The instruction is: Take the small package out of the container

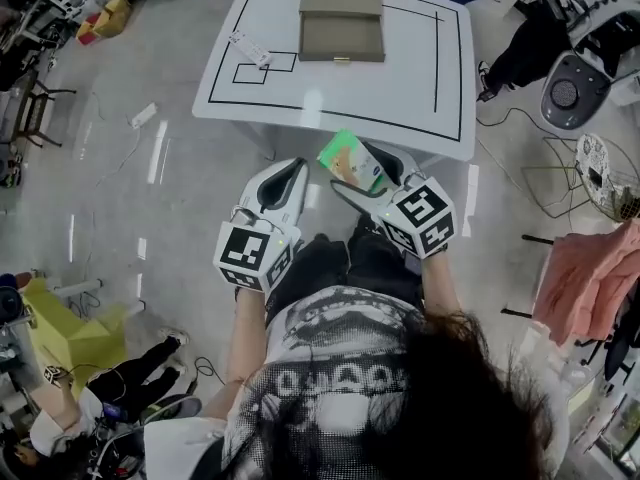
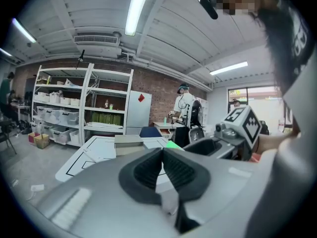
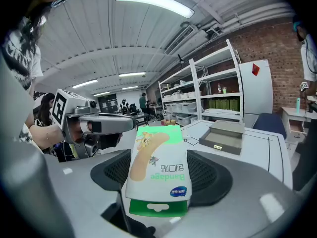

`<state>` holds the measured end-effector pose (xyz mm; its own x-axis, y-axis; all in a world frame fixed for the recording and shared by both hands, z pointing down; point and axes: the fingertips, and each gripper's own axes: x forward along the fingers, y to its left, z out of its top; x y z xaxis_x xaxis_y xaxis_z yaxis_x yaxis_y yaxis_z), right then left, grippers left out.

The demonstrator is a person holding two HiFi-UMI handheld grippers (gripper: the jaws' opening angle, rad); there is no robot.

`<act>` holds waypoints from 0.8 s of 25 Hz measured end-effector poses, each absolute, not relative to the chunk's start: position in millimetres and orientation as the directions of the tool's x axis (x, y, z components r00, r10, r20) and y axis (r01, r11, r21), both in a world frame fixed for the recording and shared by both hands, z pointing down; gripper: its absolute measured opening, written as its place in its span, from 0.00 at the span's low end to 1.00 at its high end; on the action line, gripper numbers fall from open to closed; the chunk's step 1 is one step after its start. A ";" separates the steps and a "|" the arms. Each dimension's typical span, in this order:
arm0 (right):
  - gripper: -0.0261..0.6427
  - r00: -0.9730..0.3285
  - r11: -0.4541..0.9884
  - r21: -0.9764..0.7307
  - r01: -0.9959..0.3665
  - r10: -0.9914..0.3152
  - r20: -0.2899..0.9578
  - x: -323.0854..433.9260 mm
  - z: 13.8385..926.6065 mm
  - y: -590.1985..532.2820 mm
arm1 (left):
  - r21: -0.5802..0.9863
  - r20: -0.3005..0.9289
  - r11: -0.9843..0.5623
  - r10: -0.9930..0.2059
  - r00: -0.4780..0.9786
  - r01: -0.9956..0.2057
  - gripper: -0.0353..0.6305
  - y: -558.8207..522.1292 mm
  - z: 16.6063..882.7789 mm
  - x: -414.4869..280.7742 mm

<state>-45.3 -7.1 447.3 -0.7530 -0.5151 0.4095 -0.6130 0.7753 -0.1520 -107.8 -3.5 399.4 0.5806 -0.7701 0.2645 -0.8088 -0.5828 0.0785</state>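
Note:
My right gripper (image 1: 362,173) is shut on a small green and white bandage package (image 1: 352,161), held in the air in front of the table's near edge. In the right gripper view the package (image 3: 158,175) stands between the dark pads, print upside down. My left gripper (image 1: 290,178) hangs beside it on the left, jaws shut with nothing between them; its pads (image 2: 174,168) meet in the left gripper view. The container, a closed grey-brown box (image 1: 341,20), lies at the far middle of the white table (image 1: 420,78); the same box (image 3: 224,136) shows in the right gripper view.
A small white item (image 1: 250,49) lies on the table's left side beside black taped squares. Another person's legs (image 1: 525,48) are at the far right with cables on the floor. Shelving (image 2: 79,105) and a white fridge (image 2: 138,110) stand behind the table.

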 end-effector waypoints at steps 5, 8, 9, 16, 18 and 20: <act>0.58 -0.750 0.772 -0.153 -0.617 -0.518 0.412 -63.3 447.1 6.4 | 0.087 0.253 -0.593 -0.764 0.593 -0.801 0.05 7.5 399.2 -124.5; 0.58 -0.745 0.772 -0.145 -0.619 -0.520 0.417 -68.4 446.2 13.5 | 0.087 0.247 -0.601 -0.760 0.602 -0.795 0.05 13.2 397.8 -128.8; 0.58 -0.745 0.772 -0.144 -0.620 -0.521 0.417 -69.6 446.6 15.9 | 0.087 0.246 -0.603 -0.758 0.603 -0.793 0.05 15.2 398.2 -129.7; 0.58 -0.739 0.771 -0.136 -0.622 -0.520 0.429 -76.9 451.6 23.9 | 0.089 0.240 -0.613 -0.752 0.614 -0.785 0.05 21.3 400.4 -134.9; 0.58 -0.738 0.771 -0.136 -0.622 -0.520 0.430 -76.9 450.7 25.3 | 0.090 0.238 -0.614 -0.751 0.616 -0.784 0.05 22.4 399.5 -134.7; 0.58 -0.736 0.771 -0.132 -0.623 -0.521 0.432 -76.4 450.2 26.4 | 0.091 0.236 -0.616 -0.750 0.618 -0.782 0.05 23.3 399.0 -134.0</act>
